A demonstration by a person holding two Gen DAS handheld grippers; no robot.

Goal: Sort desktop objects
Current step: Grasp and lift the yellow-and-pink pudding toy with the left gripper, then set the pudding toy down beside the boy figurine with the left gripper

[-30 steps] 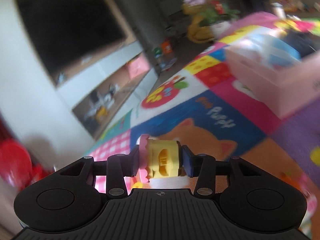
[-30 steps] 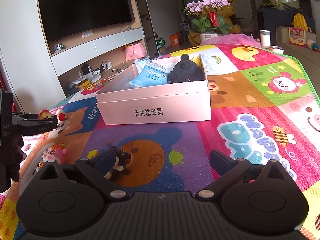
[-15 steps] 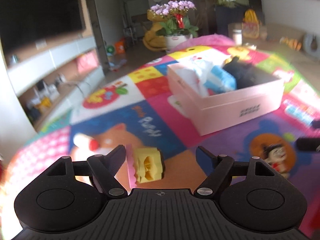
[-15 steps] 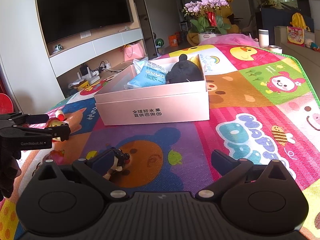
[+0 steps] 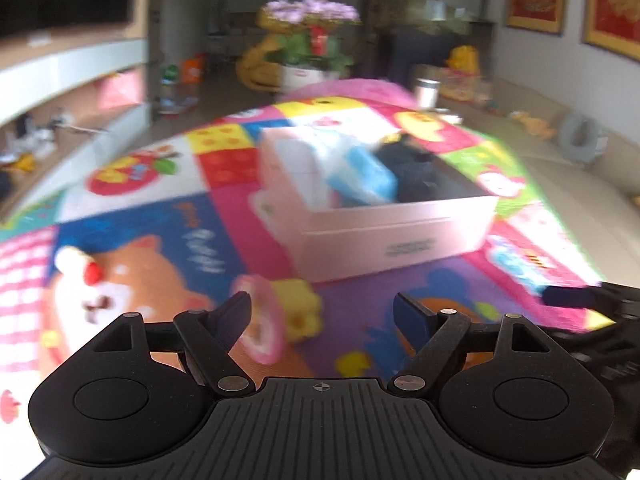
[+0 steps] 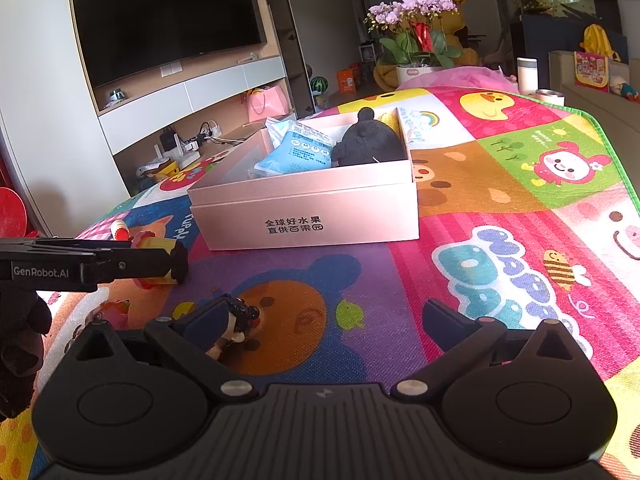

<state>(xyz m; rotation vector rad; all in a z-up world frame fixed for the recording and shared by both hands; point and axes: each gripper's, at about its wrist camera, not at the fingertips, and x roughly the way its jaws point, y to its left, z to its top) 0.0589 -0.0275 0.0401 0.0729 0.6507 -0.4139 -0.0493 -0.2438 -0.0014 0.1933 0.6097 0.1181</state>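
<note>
My left gripper [image 5: 322,310] is open; a yellow and pink toy [image 5: 282,318] lies loose by its left finger, on or just above the mat. The right wrist view shows this gripper [image 6: 176,262] from the side with the toy [image 6: 154,246] at its tip. A pink box [image 6: 312,204] holds a blue packet [image 6: 298,152] and a black plush [image 6: 370,142]. My right gripper [image 6: 324,320] is open, low over the mat, with a small black-haired figurine [image 6: 236,322] by its left finger.
A colourful play mat [image 6: 520,208] covers the table. A small white and red toy [image 6: 119,230] and a pink figurine [image 6: 114,314] lie at the left. A white cup [image 6: 527,76] stands at the far edge. A TV wall is on the left.
My left gripper has opened and let go of the yellow and pink toy, and has swung right to face the box. My right gripper has barely moved.
</note>
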